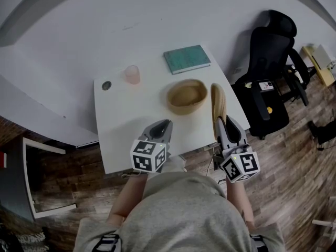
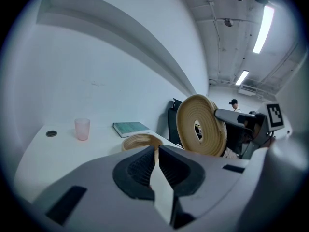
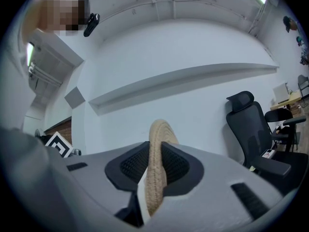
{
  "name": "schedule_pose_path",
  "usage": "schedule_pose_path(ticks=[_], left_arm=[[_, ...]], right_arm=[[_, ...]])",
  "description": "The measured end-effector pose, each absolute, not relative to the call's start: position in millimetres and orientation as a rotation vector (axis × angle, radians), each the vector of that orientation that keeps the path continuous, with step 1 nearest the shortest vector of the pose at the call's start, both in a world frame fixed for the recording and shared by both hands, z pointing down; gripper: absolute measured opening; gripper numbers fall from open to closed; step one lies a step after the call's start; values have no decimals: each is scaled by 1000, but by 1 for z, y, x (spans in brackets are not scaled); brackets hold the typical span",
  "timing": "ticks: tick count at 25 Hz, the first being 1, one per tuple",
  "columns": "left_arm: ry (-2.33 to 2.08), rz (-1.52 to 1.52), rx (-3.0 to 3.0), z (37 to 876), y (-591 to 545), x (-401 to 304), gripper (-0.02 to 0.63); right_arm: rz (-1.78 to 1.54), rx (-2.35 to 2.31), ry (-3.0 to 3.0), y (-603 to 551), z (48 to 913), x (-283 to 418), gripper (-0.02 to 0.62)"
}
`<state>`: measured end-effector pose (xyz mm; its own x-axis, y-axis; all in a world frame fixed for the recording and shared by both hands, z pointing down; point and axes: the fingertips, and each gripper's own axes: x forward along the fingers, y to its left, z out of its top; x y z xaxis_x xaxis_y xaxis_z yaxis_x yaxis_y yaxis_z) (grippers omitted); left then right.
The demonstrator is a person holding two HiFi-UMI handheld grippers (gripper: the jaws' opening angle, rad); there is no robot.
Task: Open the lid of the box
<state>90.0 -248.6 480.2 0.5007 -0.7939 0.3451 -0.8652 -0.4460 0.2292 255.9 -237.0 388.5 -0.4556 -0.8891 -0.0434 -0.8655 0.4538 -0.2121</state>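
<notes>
**Near the right edge of the desk (image 1: 126, 125): lid (image 1: 218, 101) pinched by its rim alone**

Beside the open woven box (image 1: 173, 103), which rests near the middle of the desk, the round woven lid is held upright and edge-on. It is clamped at the rim by the right gripper (image 1: 227, 124). The left gripper (image 1: 164, 126) is clenched on nothing, just short of the box. With so thin a hold on a rounded, fibrous edge, the lid could be twisted or slipped loose. Released so near the edge, it would probably be rolled off the desk to the floor. The light box could also be knocked aside if the lid is lowered carelessly.
</notes>
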Motion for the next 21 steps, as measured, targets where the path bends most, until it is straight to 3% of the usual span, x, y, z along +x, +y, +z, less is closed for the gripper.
schedule_pose_path(ticks=[21], left_arm=[[-1365,299,2372,488,-263,93,25]], right_arm=[[-233,-1541,2552,-250,390,255,78]])
